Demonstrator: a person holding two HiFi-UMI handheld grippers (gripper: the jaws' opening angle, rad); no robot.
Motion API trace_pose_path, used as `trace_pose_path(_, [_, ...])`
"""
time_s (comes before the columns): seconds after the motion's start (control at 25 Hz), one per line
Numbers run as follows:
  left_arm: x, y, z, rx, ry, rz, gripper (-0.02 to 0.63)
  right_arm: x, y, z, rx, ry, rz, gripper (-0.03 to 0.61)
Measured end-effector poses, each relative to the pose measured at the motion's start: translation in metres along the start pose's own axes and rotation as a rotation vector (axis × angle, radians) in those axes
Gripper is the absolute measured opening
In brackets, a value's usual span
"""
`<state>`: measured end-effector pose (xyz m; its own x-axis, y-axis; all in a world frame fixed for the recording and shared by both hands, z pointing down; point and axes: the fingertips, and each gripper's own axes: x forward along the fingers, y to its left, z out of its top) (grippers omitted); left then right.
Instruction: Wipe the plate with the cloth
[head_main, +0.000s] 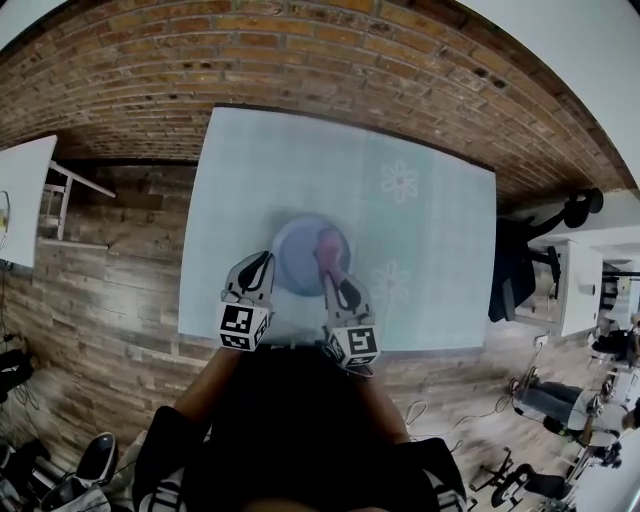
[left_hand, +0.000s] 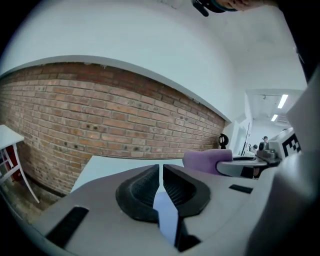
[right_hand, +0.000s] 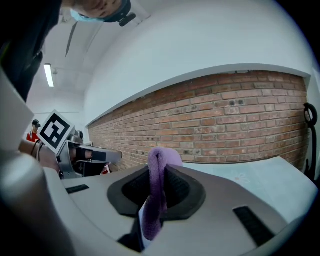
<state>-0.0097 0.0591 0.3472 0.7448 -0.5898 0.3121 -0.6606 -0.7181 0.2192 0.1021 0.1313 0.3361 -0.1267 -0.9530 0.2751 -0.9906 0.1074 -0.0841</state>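
Observation:
In the head view a pale blue plate (head_main: 293, 250) lies on the light green tablecloth (head_main: 430, 240), near the front edge. My right gripper (head_main: 336, 282) is shut on a purple cloth (head_main: 328, 243), which hangs over the plate's right part. In the right gripper view the cloth (right_hand: 158, 187) is pinched between the jaws (right_hand: 159, 172) and bulges above them. My left gripper (head_main: 259, 264) hovers over the plate's left rim. Its jaws (left_hand: 161, 170) stand all but shut, with only a thin slit and nothing in it. Neither gripper view shows the plate.
A brick wall (head_main: 300, 50) runs behind the table. A white side table (head_main: 22, 195) stands at the left and a black chair (head_main: 515, 265) at the right. Equipment and cables (head_main: 560, 410) lie on the wooden floor at the lower right. The person's body fills the bottom.

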Motion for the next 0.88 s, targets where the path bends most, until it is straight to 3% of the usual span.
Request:
trace_pose_path(0.2, [-0.012,-0.008,0.012,0.034,-0.057,-0.015,0.048,-0.012,0.005,0.003,-0.013,-0.022,-0.027,0.063])
trace_pose_path(0.88, [-0.013,-0.009,0.015,0.013,-0.081,-0.025,0.034,-0.009,0.009,0.003,-0.003,-0.023,-0.031,0.061])
